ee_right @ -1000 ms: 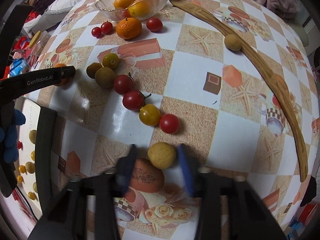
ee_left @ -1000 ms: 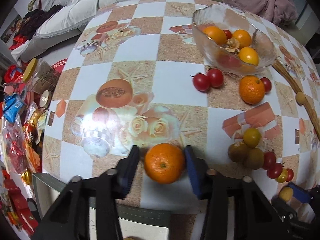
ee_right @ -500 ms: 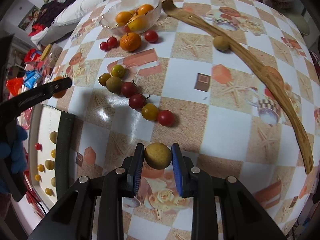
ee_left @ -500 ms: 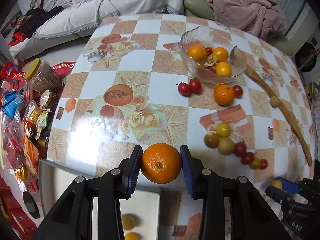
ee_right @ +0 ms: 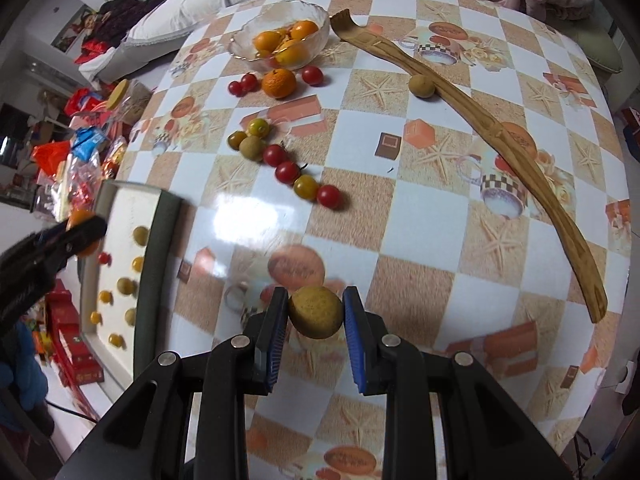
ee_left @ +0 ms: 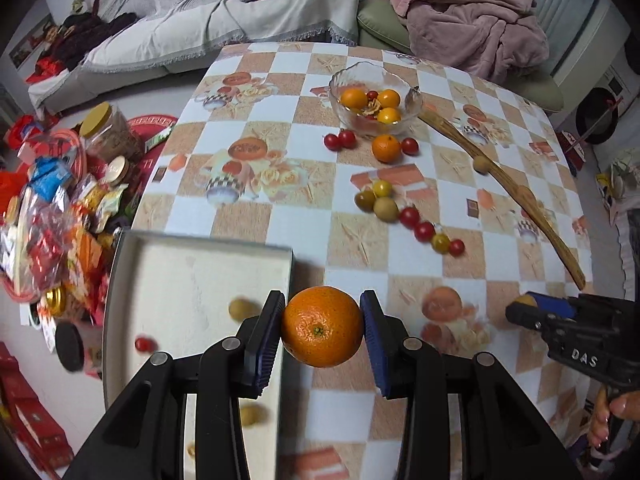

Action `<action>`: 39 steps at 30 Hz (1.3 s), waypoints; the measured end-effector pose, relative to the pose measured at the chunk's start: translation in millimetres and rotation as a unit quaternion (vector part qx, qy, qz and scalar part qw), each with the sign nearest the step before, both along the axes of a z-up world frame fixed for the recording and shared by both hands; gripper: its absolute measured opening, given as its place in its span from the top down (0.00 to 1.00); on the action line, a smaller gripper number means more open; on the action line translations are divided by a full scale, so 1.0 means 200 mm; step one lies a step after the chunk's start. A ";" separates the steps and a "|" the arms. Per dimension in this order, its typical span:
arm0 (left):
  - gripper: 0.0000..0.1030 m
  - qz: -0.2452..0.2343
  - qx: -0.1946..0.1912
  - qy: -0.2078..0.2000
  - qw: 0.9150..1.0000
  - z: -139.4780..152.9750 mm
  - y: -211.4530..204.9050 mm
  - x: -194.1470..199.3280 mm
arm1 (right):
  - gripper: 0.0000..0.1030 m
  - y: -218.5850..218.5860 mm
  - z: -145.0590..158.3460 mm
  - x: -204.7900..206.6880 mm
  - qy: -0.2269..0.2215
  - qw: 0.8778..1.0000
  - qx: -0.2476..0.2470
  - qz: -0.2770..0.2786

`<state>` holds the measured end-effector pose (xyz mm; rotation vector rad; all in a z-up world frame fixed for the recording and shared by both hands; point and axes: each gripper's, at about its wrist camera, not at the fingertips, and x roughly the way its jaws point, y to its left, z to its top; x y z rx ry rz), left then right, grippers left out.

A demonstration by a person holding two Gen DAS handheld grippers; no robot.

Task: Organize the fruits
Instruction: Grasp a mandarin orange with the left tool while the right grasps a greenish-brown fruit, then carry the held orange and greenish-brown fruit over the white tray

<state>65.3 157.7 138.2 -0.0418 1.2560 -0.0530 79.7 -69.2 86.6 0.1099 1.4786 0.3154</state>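
My left gripper (ee_left: 322, 326) is shut on a large orange (ee_left: 322, 326) and holds it high above the table, at the right rim of a white tray (ee_left: 192, 272) that holds several small fruits. My right gripper (ee_right: 316, 312) is shut on a tan round longan (ee_right: 316, 312), lifted above the table. The left gripper with its orange also shows in the right wrist view (ee_right: 82, 232) over the tray (ee_right: 122, 216). A glass bowl (ee_left: 374, 80) of oranges stands at the back. Loose tomatoes and small fruits (ee_left: 412, 220) lie in a row mid-table.
A long wooden back-scratcher (ee_right: 472, 112) curves along the right side, with a longan (ee_right: 421, 86) beside it. An orange (ee_right: 279, 83) and cherry tomatoes lie in front of the bowl. Snack packets and jars (ee_left: 60, 208) are piled left of the table.
Both grippers have risen well above the table with their fruits. The left one has drawn back toward the tray with the orange.
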 end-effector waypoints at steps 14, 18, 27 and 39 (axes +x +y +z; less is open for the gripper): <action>0.61 0.024 -0.005 0.002 1.000 0.09 0.29 -0.31 | 0.70 0.22 0.19 -0.12 -0.021 0.999 0.000 0.028; 0.61 -0.009 0.000 -0.007 1.000 0.10 0.46 -0.28 | 0.70 0.36 0.21 -0.13 -0.026 1.000 -0.002 -0.006; 0.61 -0.045 0.007 -0.011 0.999 0.05 0.83 -0.18 | 0.70 0.74 0.20 -0.16 -0.019 0.999 0.003 -0.038; 0.61 -0.032 -0.004 -0.002 0.999 -0.07 0.95 -0.10 | 0.70 1.09 0.16 -0.09 -0.004 1.000 -0.006 0.028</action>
